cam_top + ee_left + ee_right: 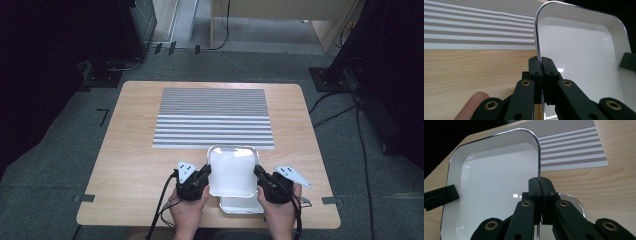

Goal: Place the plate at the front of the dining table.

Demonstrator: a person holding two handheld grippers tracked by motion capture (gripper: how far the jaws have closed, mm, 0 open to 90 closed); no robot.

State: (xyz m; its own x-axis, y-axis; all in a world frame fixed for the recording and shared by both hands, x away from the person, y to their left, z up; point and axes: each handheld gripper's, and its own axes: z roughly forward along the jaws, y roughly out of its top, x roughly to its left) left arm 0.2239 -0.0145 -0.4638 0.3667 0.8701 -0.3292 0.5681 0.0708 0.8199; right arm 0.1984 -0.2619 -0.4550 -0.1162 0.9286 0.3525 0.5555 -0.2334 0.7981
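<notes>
1. High view: white tray (232, 172) sits low centre of the frame, held between both grippers. Left gripper (205, 173) pinches its left rim, right gripper (260, 173) its right rim, so each hand is equally near and the tray spans straight across between them. Long axis runs up-down in the frame, toward the striped mat (214, 117) just above it. A second tray (242, 204) pokes out under the near end, so the held one looks lifted or stacked; can't tell which. Table (135, 150) bare on both sides.

2. Left gripper view: left gripper (541, 60) jaws fully closed on the tray (579, 57) rim, which rises edge-on from the jaw tips to upper centre. Tray basin fills the right half; mat (474, 27) upper left. Tip of the other gripper shows at the right edge.

3. Right gripper view: right gripper (540, 180) jaws likewise clamped on the rim, tray (496, 182) basin spreading left of the jaws. Second tray (574, 202) rim peeks out right of the jaws, lower. Mat (571, 145) upper right, so my guess is any carry to the mat goes forward along the tray's long axis.
</notes>
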